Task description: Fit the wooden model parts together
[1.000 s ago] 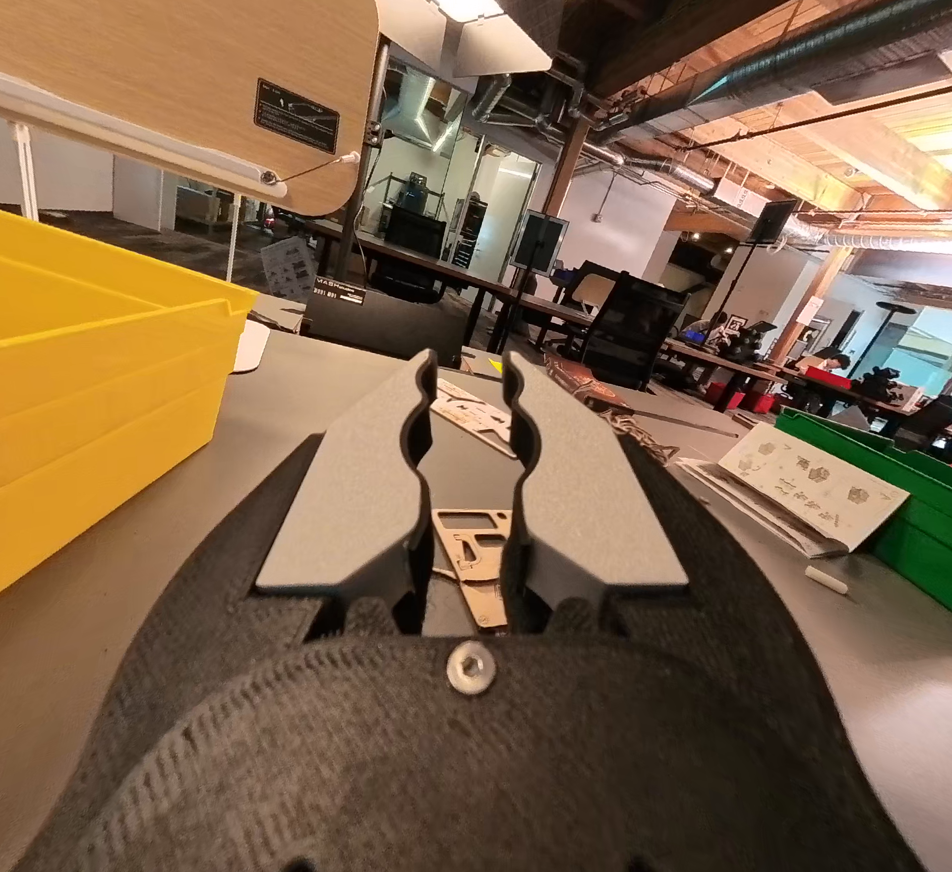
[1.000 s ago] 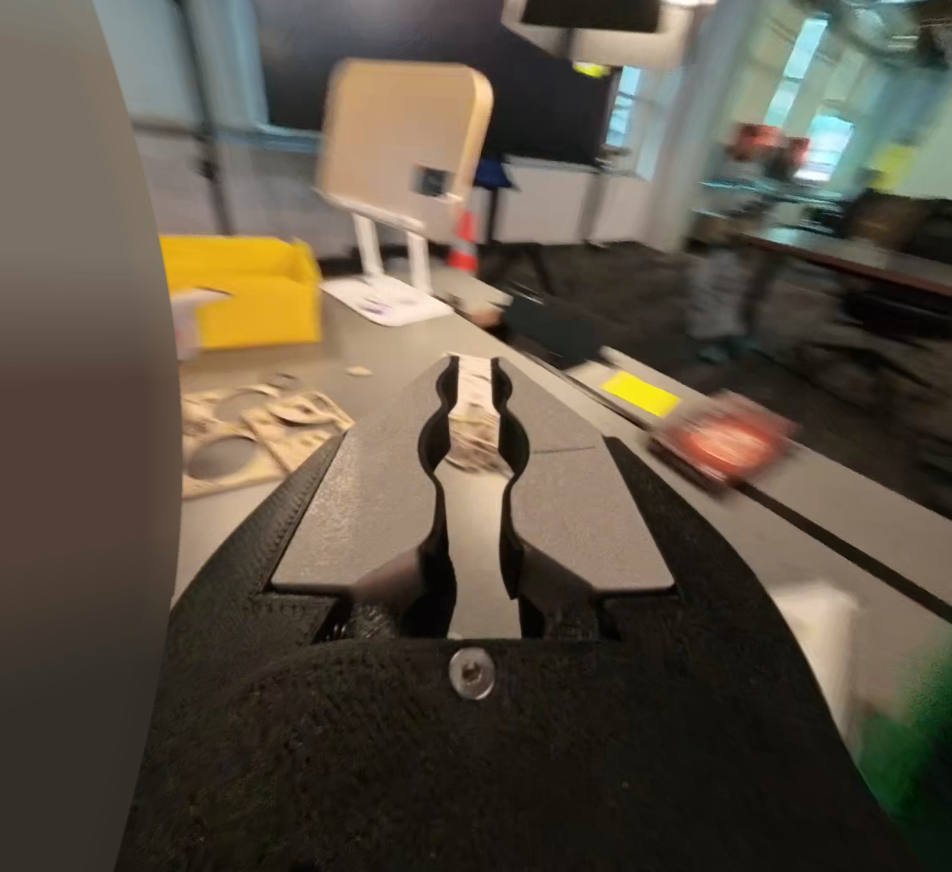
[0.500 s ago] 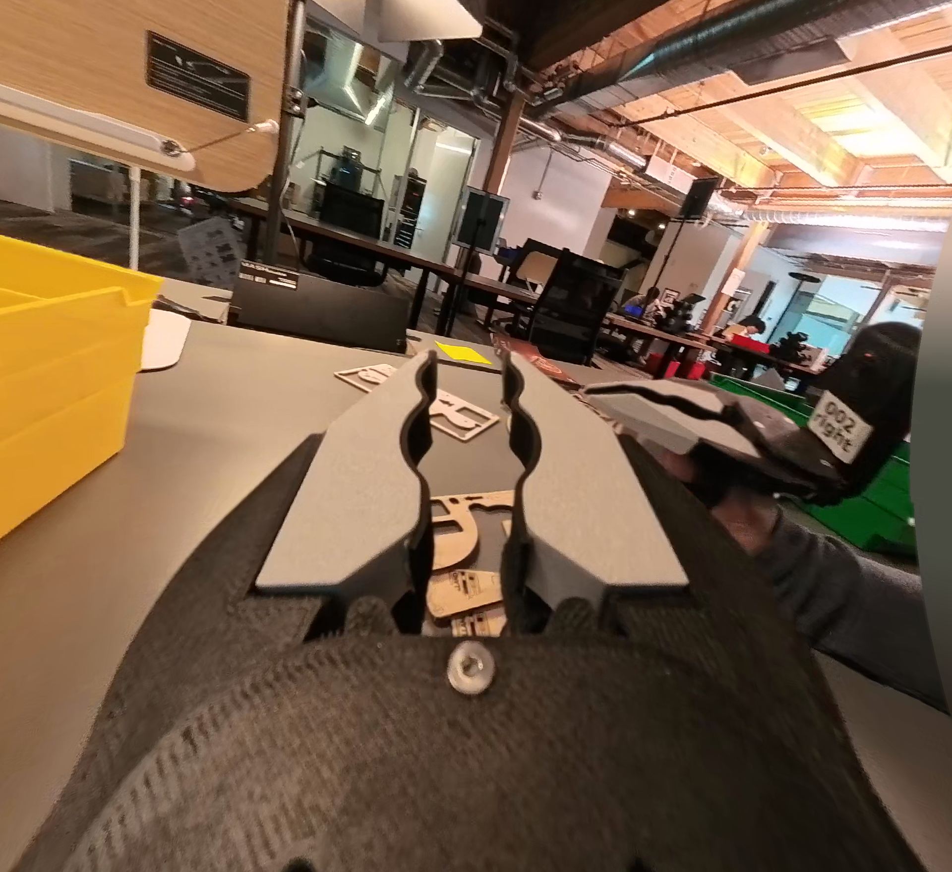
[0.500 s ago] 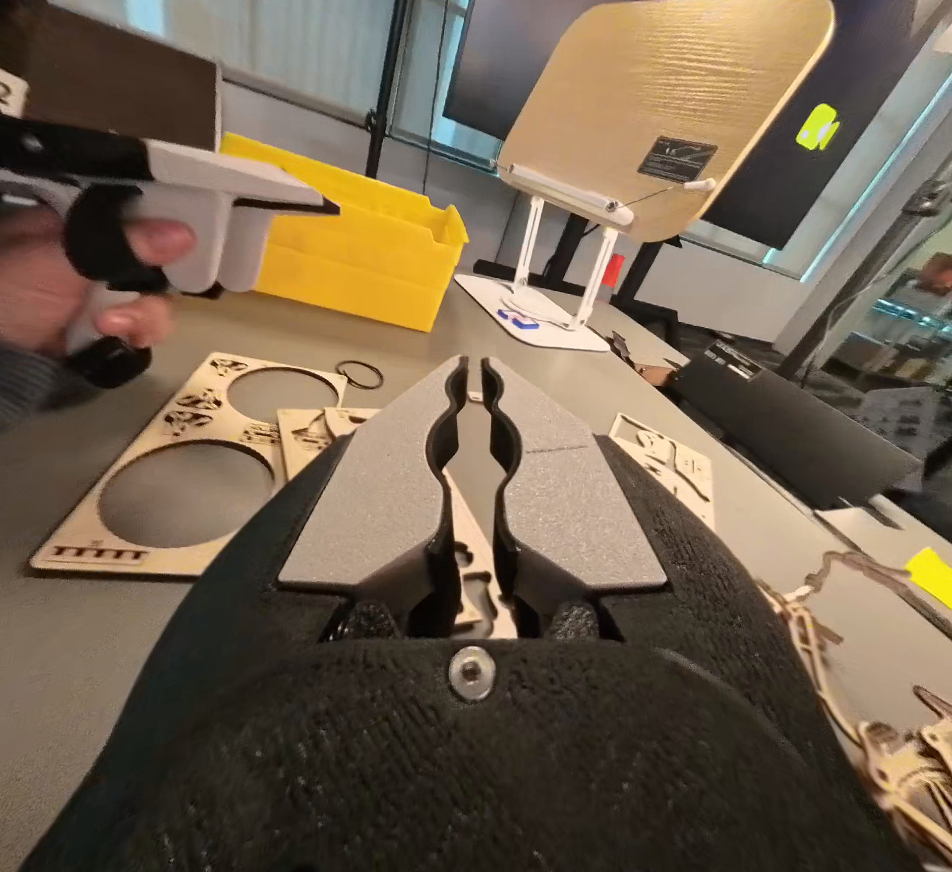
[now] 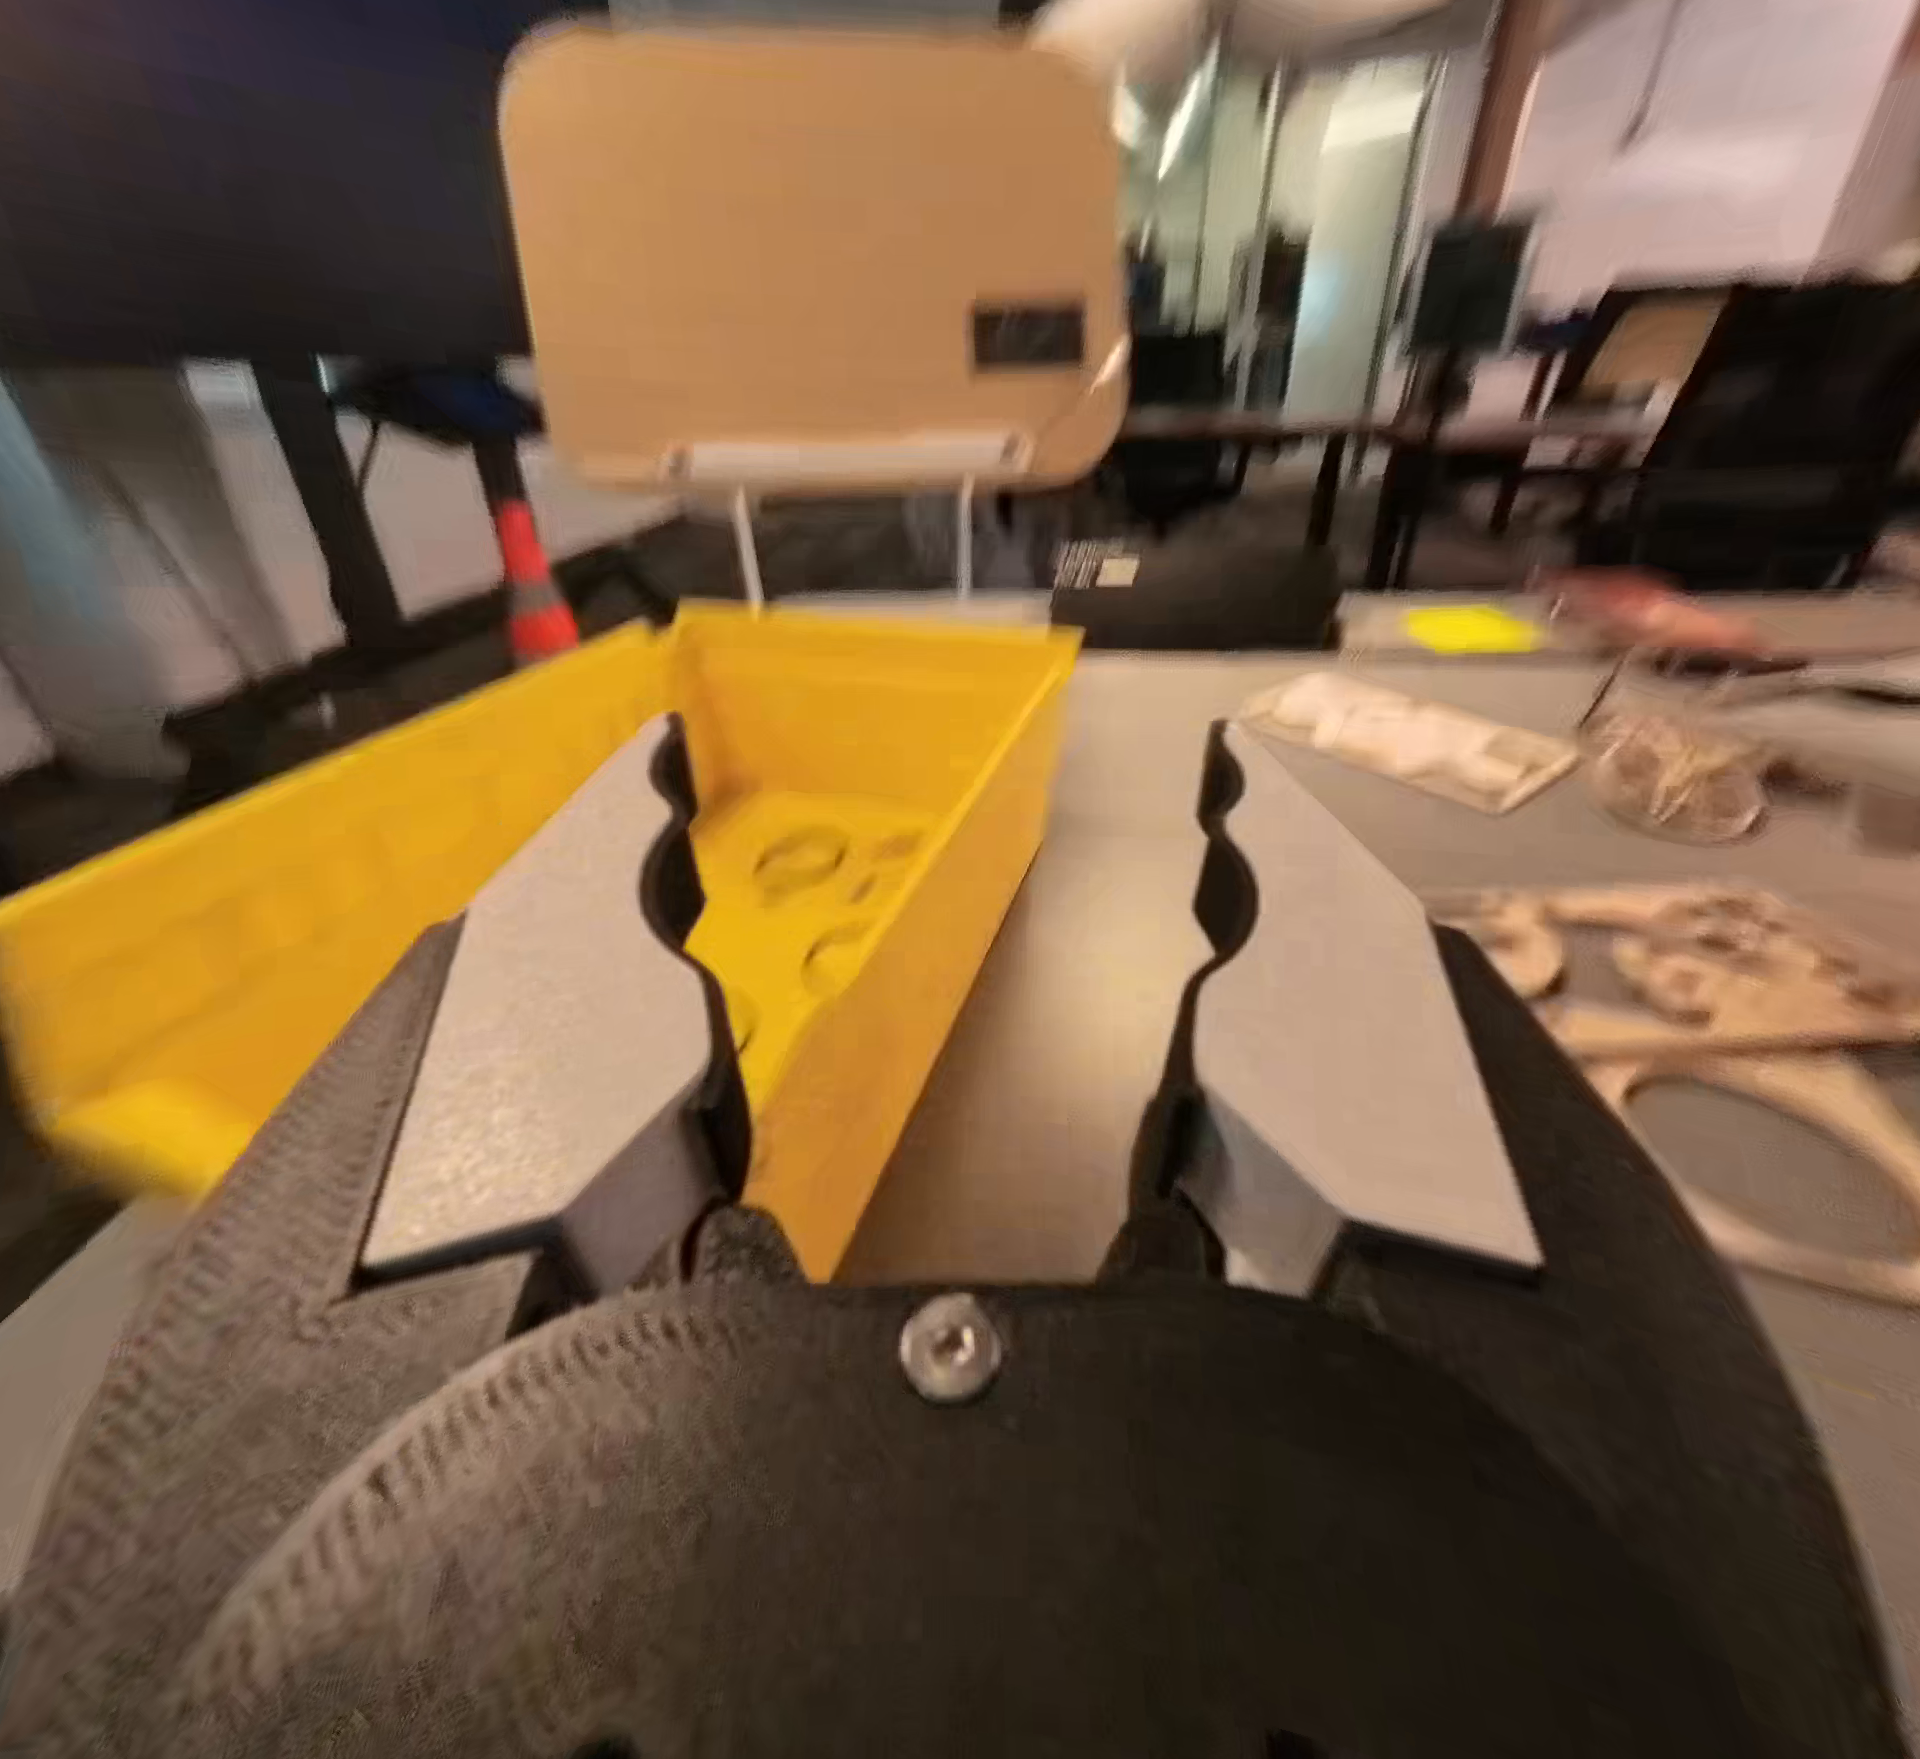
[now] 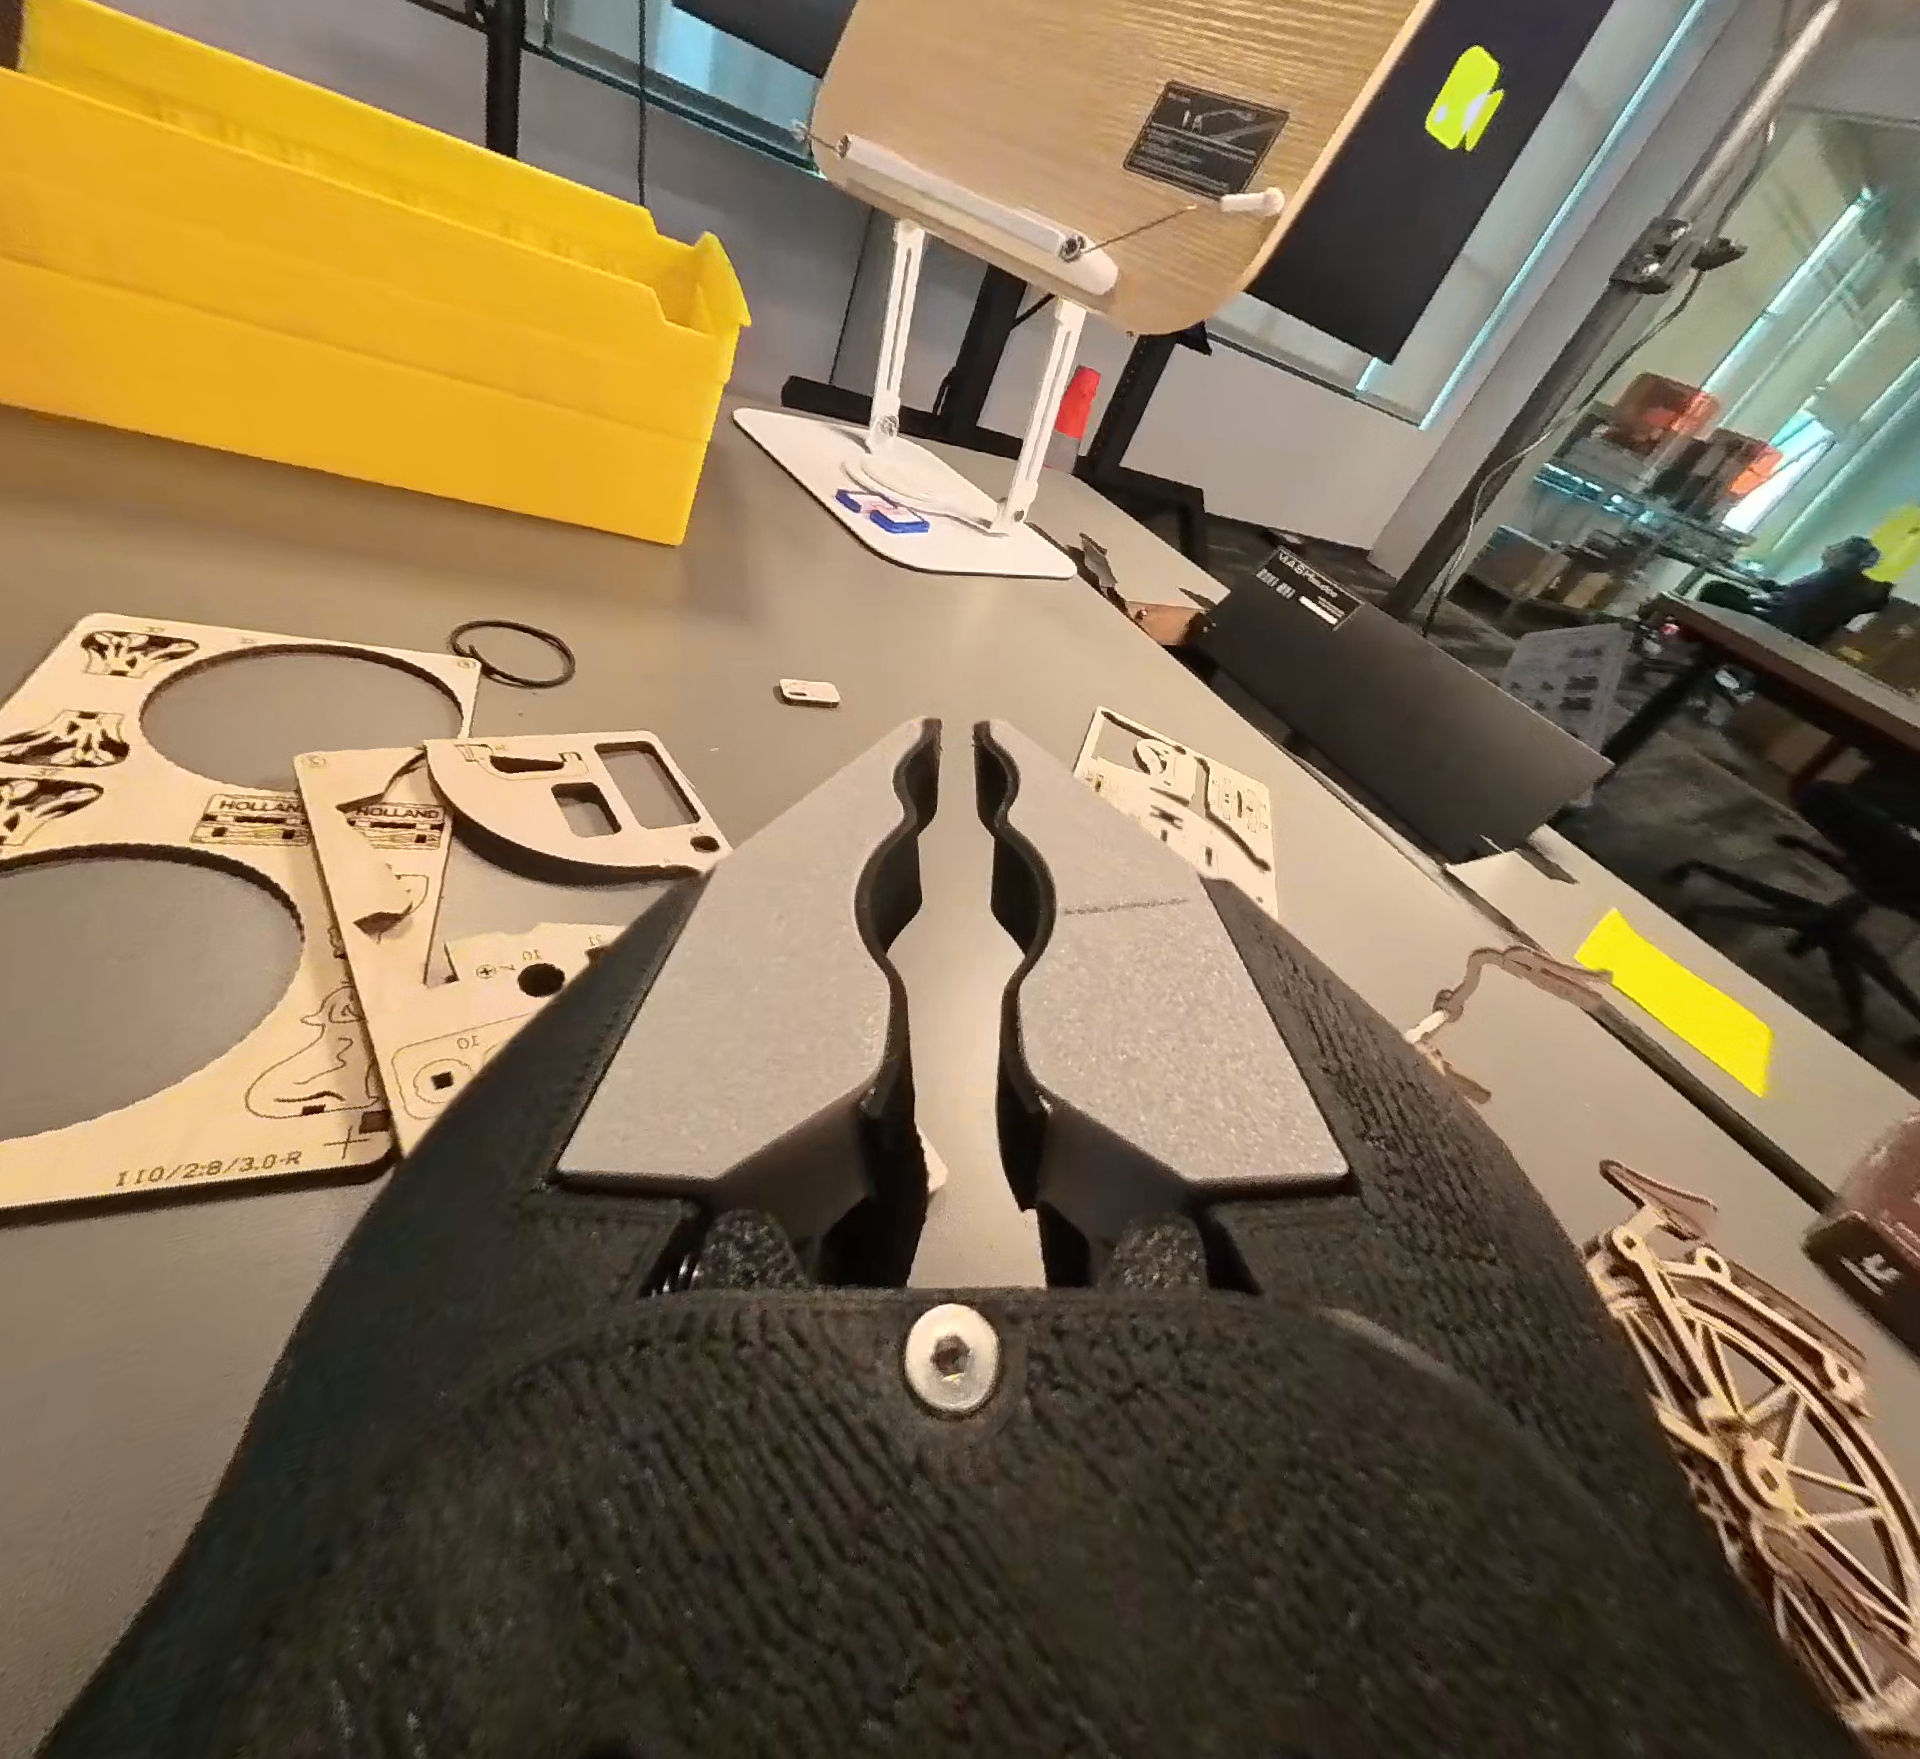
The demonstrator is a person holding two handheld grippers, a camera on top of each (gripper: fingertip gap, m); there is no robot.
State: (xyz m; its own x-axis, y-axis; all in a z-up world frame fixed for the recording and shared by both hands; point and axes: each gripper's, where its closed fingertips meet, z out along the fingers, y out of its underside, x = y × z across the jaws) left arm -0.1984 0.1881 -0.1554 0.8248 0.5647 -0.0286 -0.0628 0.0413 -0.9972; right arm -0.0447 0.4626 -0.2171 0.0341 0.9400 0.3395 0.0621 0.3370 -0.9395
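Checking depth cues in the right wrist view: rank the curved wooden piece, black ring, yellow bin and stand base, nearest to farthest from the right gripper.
From the right gripper:
1. curved wooden piece, just left of the fingertips.
2. black ring, farther back on the left.
3. yellow bin and white stand base, behind, left and centre: too close to call.

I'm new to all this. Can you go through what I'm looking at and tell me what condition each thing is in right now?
left gripper: open wide, holding nothing.
right gripper: nearly closed, narrow gap, empty.
yellow bin: open-topped; round pieces inside, blurred.
wooden sheet: flat on table, two round holes punched out.
wooden wheel: partly assembled, lying at table edge.
black ring: loose on table.
wooden board stand: upright, tilted.
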